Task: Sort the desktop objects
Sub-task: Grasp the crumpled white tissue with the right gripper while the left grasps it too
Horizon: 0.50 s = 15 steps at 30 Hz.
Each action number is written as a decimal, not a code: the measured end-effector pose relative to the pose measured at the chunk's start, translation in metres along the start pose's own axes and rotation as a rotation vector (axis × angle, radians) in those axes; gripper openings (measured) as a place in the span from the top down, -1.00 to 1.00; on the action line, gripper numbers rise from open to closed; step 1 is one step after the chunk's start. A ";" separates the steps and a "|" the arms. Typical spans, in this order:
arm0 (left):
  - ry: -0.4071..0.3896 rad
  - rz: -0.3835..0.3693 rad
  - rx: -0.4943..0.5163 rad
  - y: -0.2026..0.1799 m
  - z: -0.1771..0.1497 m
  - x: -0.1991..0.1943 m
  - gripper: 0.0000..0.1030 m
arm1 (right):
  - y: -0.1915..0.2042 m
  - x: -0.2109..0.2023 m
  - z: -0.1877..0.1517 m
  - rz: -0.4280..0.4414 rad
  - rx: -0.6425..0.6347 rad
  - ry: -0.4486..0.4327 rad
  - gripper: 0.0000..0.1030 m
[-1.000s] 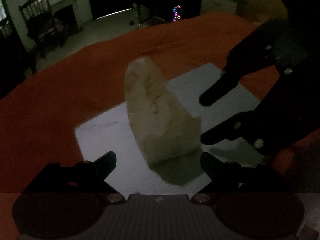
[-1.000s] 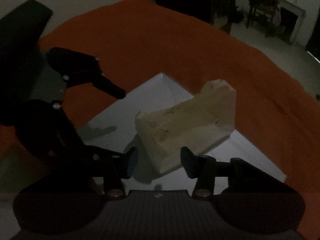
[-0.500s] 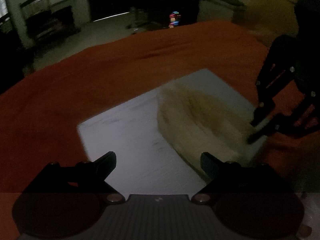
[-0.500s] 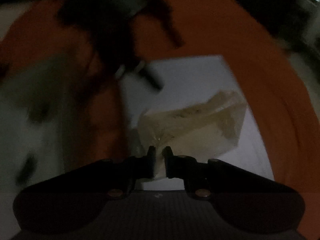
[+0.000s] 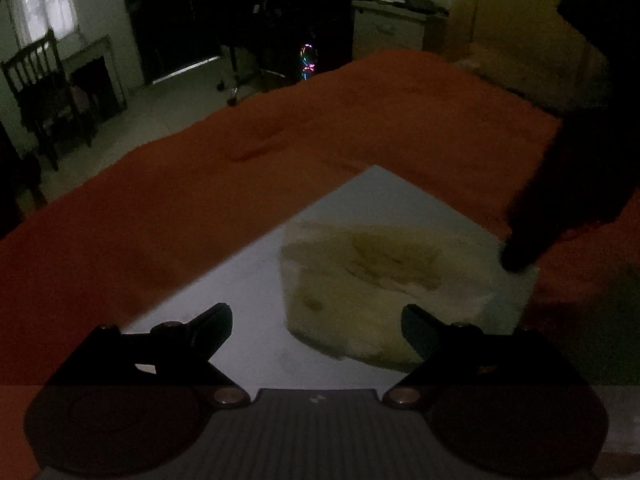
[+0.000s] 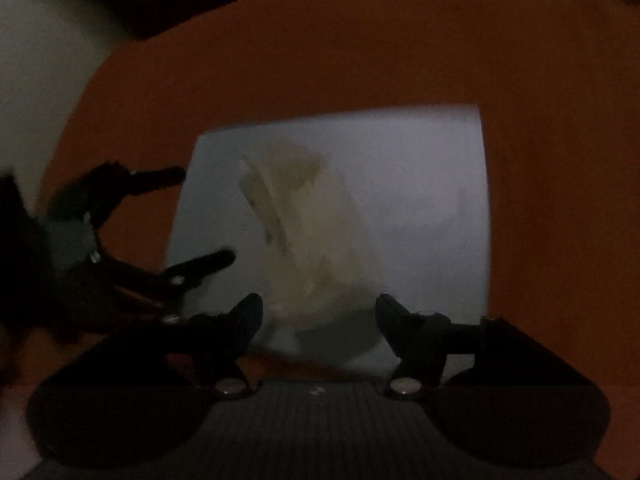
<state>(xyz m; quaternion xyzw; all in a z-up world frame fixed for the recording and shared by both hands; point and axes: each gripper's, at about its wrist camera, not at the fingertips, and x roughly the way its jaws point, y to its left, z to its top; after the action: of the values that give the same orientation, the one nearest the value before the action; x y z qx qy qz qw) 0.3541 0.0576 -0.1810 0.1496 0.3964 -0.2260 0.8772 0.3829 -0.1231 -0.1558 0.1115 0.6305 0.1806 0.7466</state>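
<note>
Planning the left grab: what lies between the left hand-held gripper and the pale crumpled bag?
Only bare white sheet, seen in the left wrist view, separates the left hand-held gripper from the pale crumpled bag.

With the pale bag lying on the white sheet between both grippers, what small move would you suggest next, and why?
Probably bring the right gripper forward and close on the near edge of the pale bag. Its fingers are opening with nothing pressed between them, and the bag lies loose on the white sheet. The left gripper is open, beside the bag.
</note>
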 end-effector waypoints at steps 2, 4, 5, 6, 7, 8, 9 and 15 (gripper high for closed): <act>-0.009 0.040 0.024 0.004 0.004 0.009 -0.79 | -0.001 0.011 -0.003 -0.027 0.100 0.005 -0.29; -0.009 0.056 0.046 0.007 0.006 0.019 -0.79 | 0.001 0.018 -0.004 -0.046 0.131 -0.029 -0.27; -0.008 0.036 0.065 0.007 0.006 0.022 -0.79 | 0.003 0.020 -0.004 -0.060 0.123 -0.057 -0.20; -0.009 0.023 0.078 0.004 0.005 0.023 -0.79 | 0.006 0.022 -0.004 -0.074 0.115 -0.085 0.06; -0.011 0.015 0.088 0.002 0.004 0.024 -0.79 | 0.009 0.025 -0.004 -0.093 0.081 -0.100 0.28; -0.013 0.007 0.099 -0.001 0.003 0.024 -0.79 | 0.010 0.027 -0.003 -0.109 0.056 -0.106 0.60; -0.015 -0.002 0.100 -0.004 0.001 0.025 -0.79 | 0.011 0.030 -0.002 -0.124 0.030 -0.112 0.66; -0.024 -0.086 0.044 -0.016 -0.008 0.016 -0.79 | 0.010 0.026 0.012 -0.098 -0.264 -0.088 0.77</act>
<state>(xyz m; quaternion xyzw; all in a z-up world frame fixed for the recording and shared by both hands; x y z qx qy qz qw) 0.3508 0.0430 -0.1995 0.1489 0.3869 -0.2739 0.8678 0.3966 -0.1027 -0.1729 -0.0108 0.5726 0.2203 0.7896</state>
